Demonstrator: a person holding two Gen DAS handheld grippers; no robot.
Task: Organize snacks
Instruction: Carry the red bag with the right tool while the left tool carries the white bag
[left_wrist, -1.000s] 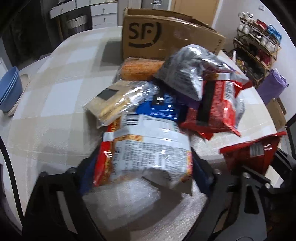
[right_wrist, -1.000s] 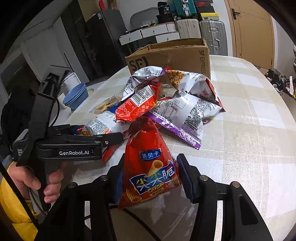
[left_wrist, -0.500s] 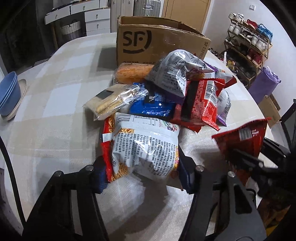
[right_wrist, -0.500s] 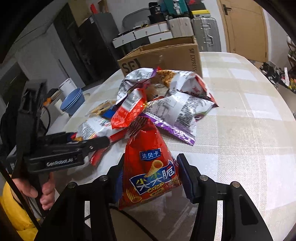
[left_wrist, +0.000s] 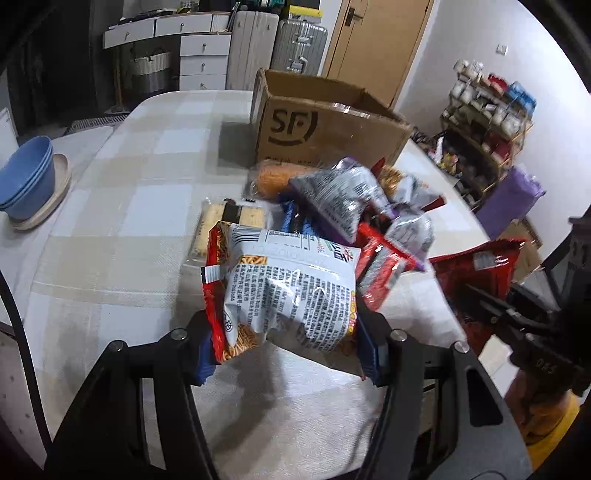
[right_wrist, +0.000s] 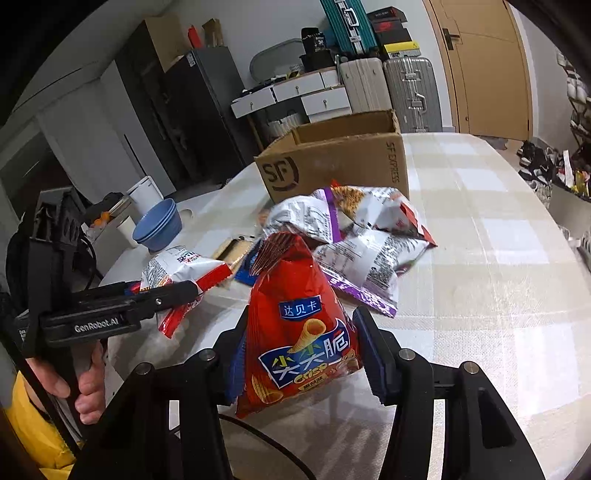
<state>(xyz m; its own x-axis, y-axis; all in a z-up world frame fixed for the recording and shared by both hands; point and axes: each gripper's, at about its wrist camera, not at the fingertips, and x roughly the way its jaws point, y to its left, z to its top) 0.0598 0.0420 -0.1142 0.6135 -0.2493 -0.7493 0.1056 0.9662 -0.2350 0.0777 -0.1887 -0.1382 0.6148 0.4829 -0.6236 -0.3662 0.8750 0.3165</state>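
Gripping a silver-and-red snack bag (left_wrist: 291, 295) between its blue pads, the left gripper (left_wrist: 284, 343) held the bag clear of the checked tablecloth (left_wrist: 122, 206), its jaws pressed against the bag's two sides. The right gripper (right_wrist: 301, 354) was clamped likewise on a red cone-crisp bag (right_wrist: 299, 332), which stood upright between its pads. Just beyond both lay the heap of remaining snacks (right_wrist: 354, 236): silver and purple bags piled on one another, a blue packet (left_wrist: 295, 221) under them, a clear pack of crackers (left_wrist: 229, 221) at the left edge and an orange roll (left_wrist: 277, 177) at the far side. That heap sat between the held bags and the open cardboard box (left_wrist: 325, 129), which stood farther back, touching the roll. Far to the left, well apart from the snacks, blue bowls (left_wrist: 27, 177) were stacked on a pale plate. A hand (right_wrist: 79, 384) in a yellow sleeve grasped the left gripper's handle.
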